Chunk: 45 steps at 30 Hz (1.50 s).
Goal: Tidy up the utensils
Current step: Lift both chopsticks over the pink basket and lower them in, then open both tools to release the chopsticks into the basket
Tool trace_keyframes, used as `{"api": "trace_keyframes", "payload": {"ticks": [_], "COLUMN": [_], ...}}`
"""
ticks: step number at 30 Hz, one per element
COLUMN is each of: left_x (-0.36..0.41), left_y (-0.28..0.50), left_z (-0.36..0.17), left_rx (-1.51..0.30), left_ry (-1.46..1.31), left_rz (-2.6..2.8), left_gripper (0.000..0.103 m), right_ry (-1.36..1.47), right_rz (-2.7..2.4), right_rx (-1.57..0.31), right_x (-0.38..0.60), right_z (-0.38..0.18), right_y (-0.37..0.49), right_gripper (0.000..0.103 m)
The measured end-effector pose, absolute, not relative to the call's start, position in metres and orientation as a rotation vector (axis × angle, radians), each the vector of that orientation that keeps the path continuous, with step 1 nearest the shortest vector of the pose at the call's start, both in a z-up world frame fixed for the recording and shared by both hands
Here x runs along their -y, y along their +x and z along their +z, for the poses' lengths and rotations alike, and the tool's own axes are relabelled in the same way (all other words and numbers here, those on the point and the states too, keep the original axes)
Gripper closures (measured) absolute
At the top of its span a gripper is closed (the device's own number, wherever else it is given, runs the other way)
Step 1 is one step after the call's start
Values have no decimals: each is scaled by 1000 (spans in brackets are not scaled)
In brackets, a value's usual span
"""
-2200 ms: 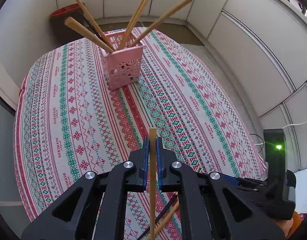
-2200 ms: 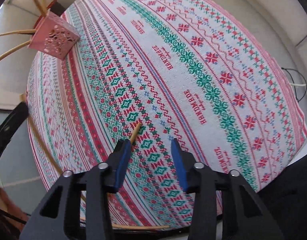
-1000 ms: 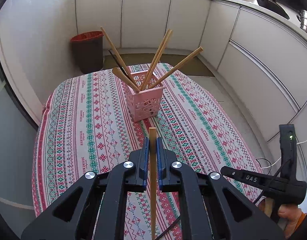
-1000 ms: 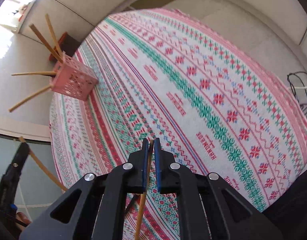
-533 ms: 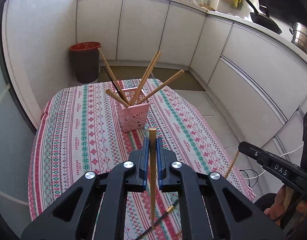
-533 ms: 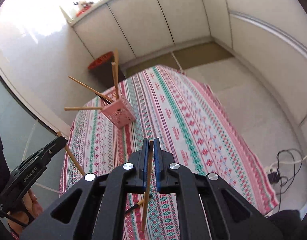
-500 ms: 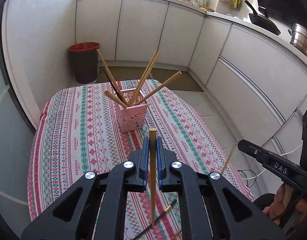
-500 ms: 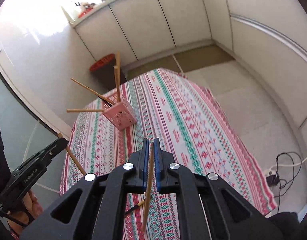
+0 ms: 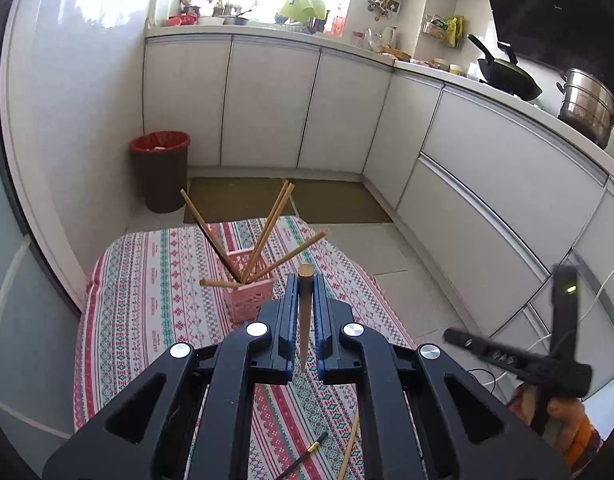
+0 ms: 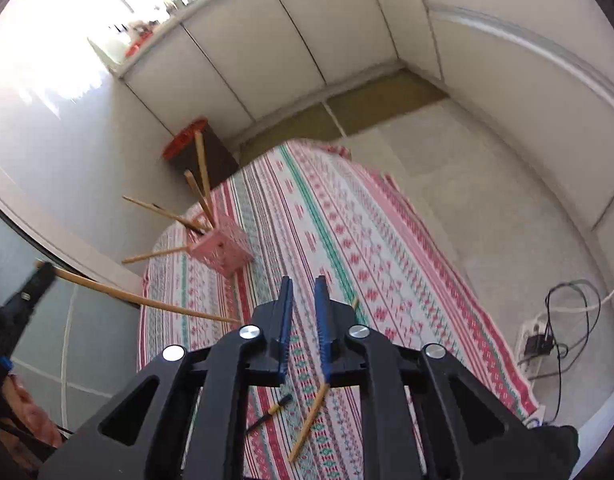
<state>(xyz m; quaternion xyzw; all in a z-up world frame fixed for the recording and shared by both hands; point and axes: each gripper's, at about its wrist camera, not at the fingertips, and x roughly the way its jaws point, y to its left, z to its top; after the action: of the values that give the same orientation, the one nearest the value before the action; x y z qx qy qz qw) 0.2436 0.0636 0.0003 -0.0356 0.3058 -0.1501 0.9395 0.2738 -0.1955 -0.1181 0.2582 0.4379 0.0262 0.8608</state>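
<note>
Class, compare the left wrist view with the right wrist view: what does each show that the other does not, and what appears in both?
Only the left wrist view shows the black wok and the steel pot on the counter.

Only the right wrist view shows the power strip on the floor.

Both show the pink basket holding chopsticks, the red-rimmed bin, the patterned tablecloth, the left gripper shut on a wooden chopstick, and a loose chopstick below the right gripper, whose jaws have just been opening.
</note>
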Motion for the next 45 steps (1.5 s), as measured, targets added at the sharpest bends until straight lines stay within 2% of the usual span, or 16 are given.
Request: {"api": "trace_keyframes", "payload": {"ticks": [1,2,8,13,16,18,19,25,32,37,40,45], "left_x": [-64,-64,-67,-69,-70,-70,-70,-70,-76,-101,-118,-139], "left_y": [244,244,240,249,260,272,276,321,374,370,358,330], "left_z": [6,10,30,59,78,87,89,79,29,12,19,25], "left_rx": [-613,-605,-564,-498,-449,-419,-407,-397,-505,-533,-519,-492], "left_ry": [-74,-74,-55,-44,-34,-35,-34,-46,-91,-161,-212,-307], "left_rz": [-310,-312,-314,-298,-277,-256,-242,-148,-76,-50,-35,-26], "left_gripper": [96,96,96,96,96,96,96,96,95,91,86,70], "right_ry": [581,611,642,633,626,579,574,618,620,569,540,513], "right_rz": [53,48,-14,-23,-23,-34,-46,-25,2,50,85,148], "right_rx": [-987,-1055,-1264,-1325,-1327,-1317,-1301,-1246,-1138,-977,-877,-719], "right_x": [199,201,188,164,154,148,148,158,180,184,178,156], "right_z": [-134,-153,-238,-266,-278,-279,-279,-278,-247,-183,-140,-74], "right_y": [283,294,336,355,359,360,359,356,336,324,321,321], "right_gripper": [65,60,60,60,64,89,96,97,97,97,97,97]}}
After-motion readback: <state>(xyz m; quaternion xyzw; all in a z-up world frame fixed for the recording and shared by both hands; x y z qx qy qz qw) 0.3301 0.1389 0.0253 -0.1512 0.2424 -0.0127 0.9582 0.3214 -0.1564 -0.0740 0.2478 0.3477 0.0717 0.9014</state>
